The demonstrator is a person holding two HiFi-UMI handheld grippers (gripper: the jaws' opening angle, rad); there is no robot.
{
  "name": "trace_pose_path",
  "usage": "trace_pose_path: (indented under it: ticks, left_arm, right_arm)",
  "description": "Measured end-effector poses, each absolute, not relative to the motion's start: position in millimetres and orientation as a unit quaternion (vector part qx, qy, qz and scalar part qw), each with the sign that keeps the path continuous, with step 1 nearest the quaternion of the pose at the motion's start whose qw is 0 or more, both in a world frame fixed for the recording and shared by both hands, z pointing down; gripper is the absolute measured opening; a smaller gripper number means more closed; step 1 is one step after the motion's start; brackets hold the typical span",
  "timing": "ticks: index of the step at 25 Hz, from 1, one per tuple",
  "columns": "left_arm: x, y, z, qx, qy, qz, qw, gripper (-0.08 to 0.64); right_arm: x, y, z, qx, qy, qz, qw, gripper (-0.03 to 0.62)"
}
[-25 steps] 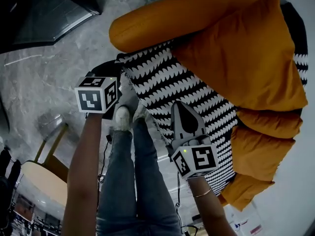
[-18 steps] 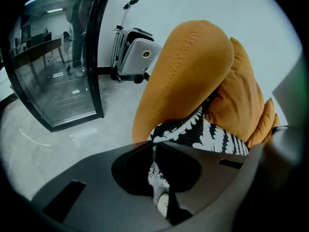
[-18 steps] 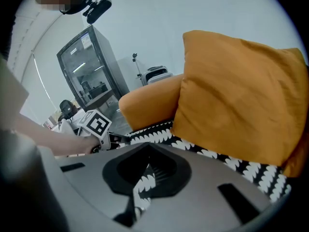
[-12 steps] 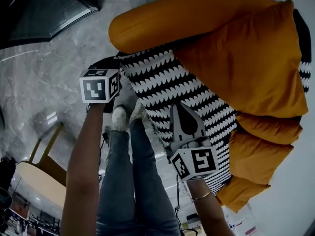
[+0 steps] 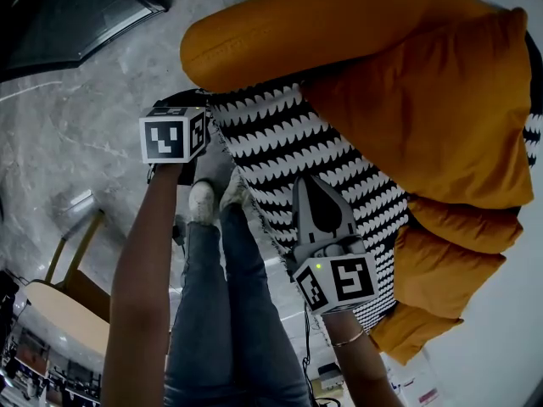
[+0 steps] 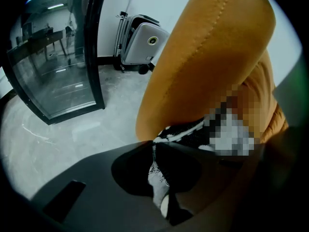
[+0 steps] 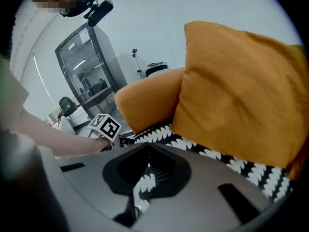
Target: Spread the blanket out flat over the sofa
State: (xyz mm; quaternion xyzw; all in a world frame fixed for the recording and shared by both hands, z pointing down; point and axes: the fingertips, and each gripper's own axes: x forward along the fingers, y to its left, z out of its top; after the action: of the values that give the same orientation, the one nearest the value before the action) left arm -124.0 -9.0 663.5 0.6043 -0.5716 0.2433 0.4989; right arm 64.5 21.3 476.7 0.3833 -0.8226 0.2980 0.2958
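Where the blanket (image 5: 288, 147) lies on the sofa (image 5: 297, 28), an orange cushion (image 5: 424, 117) overlaps it.

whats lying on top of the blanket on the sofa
A big orange cushion lies on the black-and-white blanket, covering its far side. How far the blanket runs under the cushion cannot be seen.

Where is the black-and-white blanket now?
In the head view, the blanket lies centre frame, below the orange sofa armrest and left of the orange cushion.
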Motion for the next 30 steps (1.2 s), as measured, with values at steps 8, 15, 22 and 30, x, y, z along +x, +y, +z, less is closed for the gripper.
trace_pose_path:
  ticks: [8, 15, 22, 30]
  left_arm:
    - [-116.9, -14.5, 677.4, 0.607, -0.567, 0.246, 0.5, 0.025]
    - [-110.7, -21.5, 680.3, 0.619, -0.556, 0.247, 0.497, 0.026]
    - [-118.7, -9.2, 692.0, 0.605, -0.559, 0.254, 0.507, 0.069]
    - [-136.0, 37.0, 699.4, 0.57, -0.568, 0.288, 0.519, 0.069]
  right_arm:
    - [63.6, 16.2, 482.9, 0.383, -0.823, 0.297, 0.296, 0.011]
    - [61.9, 12.9, 483.3, 0.382, -0.822, 0.3, 0.299, 0.011]
    - [63.9, 18.7, 486.3, 0.379, -0.825, 0.297, 0.295, 0.011]
    - [68.1, 26.5, 479.1, 0.376, -0.83, 0.292, 0.291, 0.011]
